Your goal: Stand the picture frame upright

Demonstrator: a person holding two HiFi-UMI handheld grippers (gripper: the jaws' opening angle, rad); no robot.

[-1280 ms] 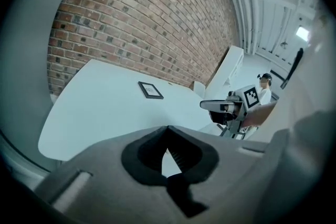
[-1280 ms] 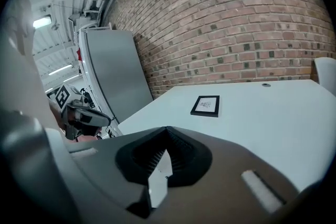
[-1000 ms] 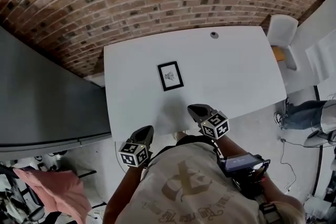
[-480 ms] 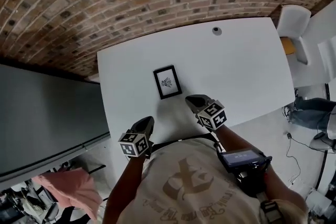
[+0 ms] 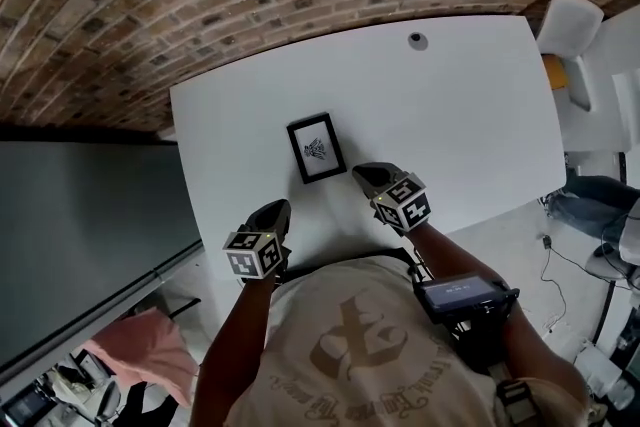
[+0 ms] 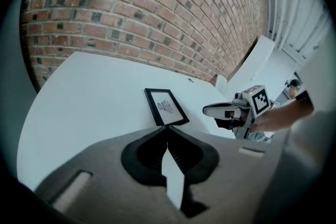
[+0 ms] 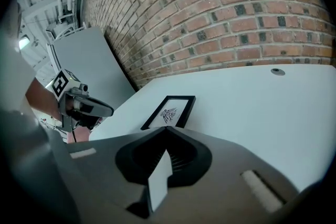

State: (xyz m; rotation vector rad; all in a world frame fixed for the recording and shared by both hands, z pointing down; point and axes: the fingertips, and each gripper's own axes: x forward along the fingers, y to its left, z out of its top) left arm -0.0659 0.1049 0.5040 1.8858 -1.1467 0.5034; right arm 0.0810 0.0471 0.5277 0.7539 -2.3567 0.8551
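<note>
Only in the head view: the person's beige shirt (image 5: 365,355) at the near edge, with both arms reaching over the white counter (image 5: 450,115). Only in the left gripper view: right tongs (image 6: 209,109) seen side-on, off to the right. Only in the right gripper view: left tongs (image 7: 106,110) at the left, before a grey panel (image 7: 89,65). Picture frame (image 5: 317,148) flat on the counter, left of middle, just beyond both tips. Left tongs pressed together, pinching nothing. Right tongs likewise, clear of the frame.
</note>
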